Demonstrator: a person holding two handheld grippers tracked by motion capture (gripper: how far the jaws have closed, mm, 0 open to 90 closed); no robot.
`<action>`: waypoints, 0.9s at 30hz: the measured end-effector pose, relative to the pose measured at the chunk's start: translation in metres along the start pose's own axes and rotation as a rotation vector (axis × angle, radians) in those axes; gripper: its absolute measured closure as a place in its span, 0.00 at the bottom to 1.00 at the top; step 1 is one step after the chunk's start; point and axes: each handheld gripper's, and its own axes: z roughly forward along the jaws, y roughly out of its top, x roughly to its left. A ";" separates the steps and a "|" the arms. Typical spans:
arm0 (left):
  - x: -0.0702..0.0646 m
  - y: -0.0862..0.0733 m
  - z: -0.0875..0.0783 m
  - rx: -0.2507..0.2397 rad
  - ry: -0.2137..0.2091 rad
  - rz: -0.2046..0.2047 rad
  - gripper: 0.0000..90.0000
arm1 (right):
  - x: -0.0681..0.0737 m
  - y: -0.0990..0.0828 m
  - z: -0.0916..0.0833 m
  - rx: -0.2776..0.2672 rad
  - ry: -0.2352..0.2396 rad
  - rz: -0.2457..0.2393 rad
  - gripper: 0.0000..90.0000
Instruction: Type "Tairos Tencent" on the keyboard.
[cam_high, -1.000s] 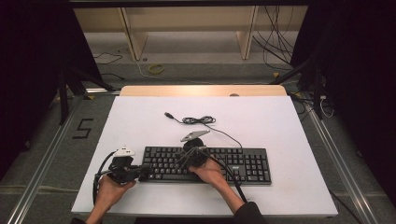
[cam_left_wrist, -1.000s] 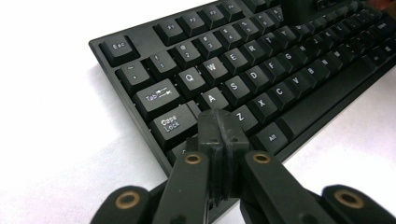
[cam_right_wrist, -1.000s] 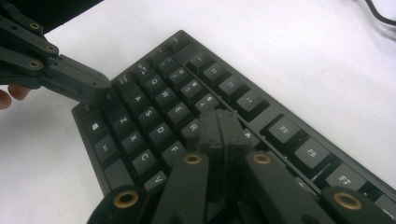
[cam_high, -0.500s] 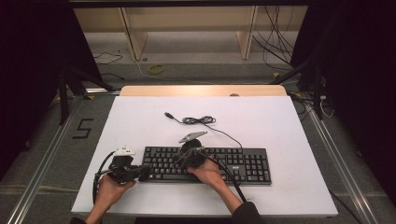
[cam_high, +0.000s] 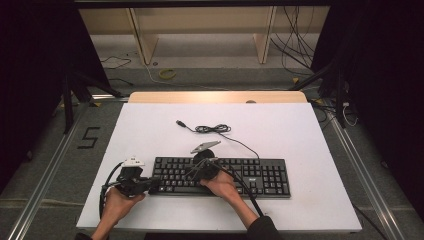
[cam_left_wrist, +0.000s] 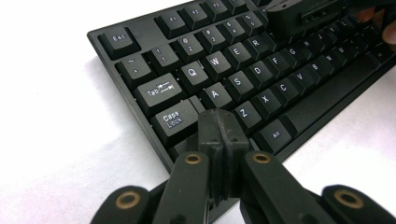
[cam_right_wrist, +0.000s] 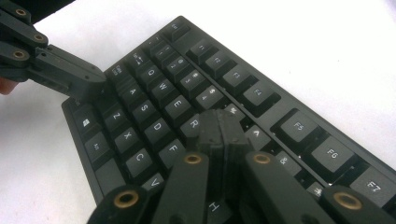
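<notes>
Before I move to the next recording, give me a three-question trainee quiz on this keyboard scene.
1. True or false: both tongs are shut with nothing held.
2. Which tongs sit at the keyboard's Caps Lock end? A) left B) right
3. What lies on the table beyond the keyboard?

Key:
1. True: left tongs and right tongs are shut, empty.
2. A; the keyboard has its Caps Lock key by them.
3. The loose cable.

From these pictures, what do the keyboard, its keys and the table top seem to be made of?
The keyboard looks like black matte plastic: its frame shows only a soft sheen along the edge. The keys seem to be the same dull plastic, with white printed letters. The table top is a smooth white board, perhaps laminate or painted; its far edge looks like bare light wood.
</notes>
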 end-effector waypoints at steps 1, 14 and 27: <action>0.000 0.000 0.000 -0.005 -0.007 -0.006 0.99 | 0.000 0.000 0.001 0.008 -0.004 -0.004 1.00; -0.001 0.001 -0.002 -0.028 -0.012 -0.005 0.99 | 0.000 -0.001 -0.001 -0.009 0.002 0.020 1.00; -0.003 0.005 -0.007 -0.116 -0.050 -0.005 0.87 | 0.000 -0.006 -0.030 -0.107 0.035 0.026 0.75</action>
